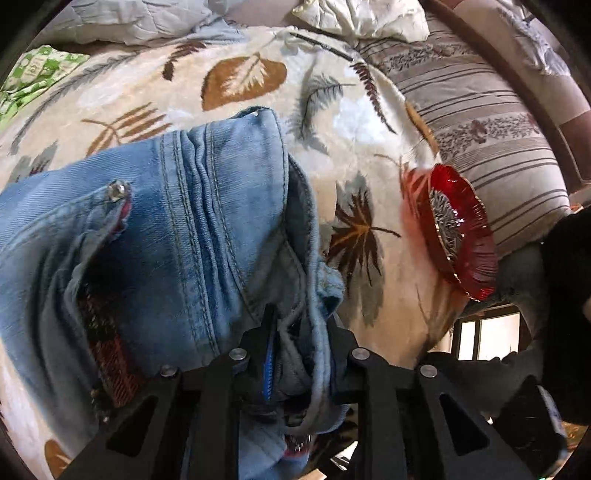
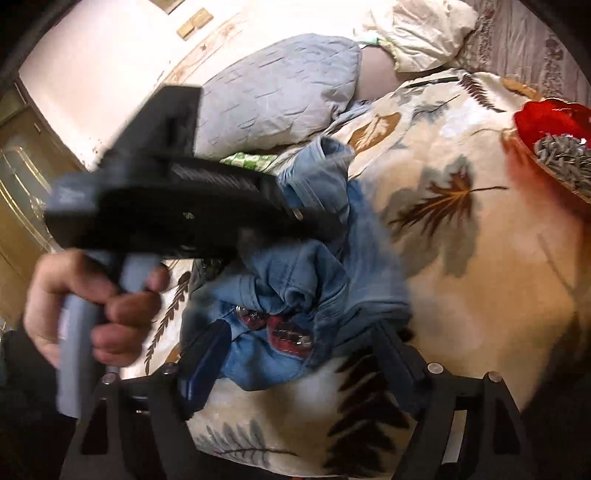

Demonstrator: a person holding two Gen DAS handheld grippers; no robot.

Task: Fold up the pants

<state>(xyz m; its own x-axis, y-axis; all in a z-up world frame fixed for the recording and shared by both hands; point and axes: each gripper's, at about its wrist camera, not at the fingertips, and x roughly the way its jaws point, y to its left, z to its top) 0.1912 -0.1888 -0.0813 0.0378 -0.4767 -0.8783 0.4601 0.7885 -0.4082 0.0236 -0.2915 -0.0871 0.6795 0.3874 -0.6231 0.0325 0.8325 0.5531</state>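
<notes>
Light blue jeans (image 1: 184,221) lie bunched on a leaf-print blanket (image 1: 251,74). My left gripper (image 1: 301,321) is shut on a thick fold of the denim at the waistband, fabric packed between its black fingers. In the right wrist view the jeans (image 2: 295,273) sit crumpled in a heap. My right gripper (image 2: 299,343) stands open around the heap's near edge, its fingers wide apart and not pressing the cloth. A hand (image 2: 92,306) holds the left gripper's black body (image 2: 177,206) above the jeans; its tips are buried in the denim.
A red glass dish (image 1: 461,236) of sunflower seeds rests on the blanket to the right of the jeans, also the red dish (image 2: 554,125). A striped pillow (image 1: 480,122), a grey pillow (image 2: 280,88) and a cream pillow (image 2: 424,33) lie beyond.
</notes>
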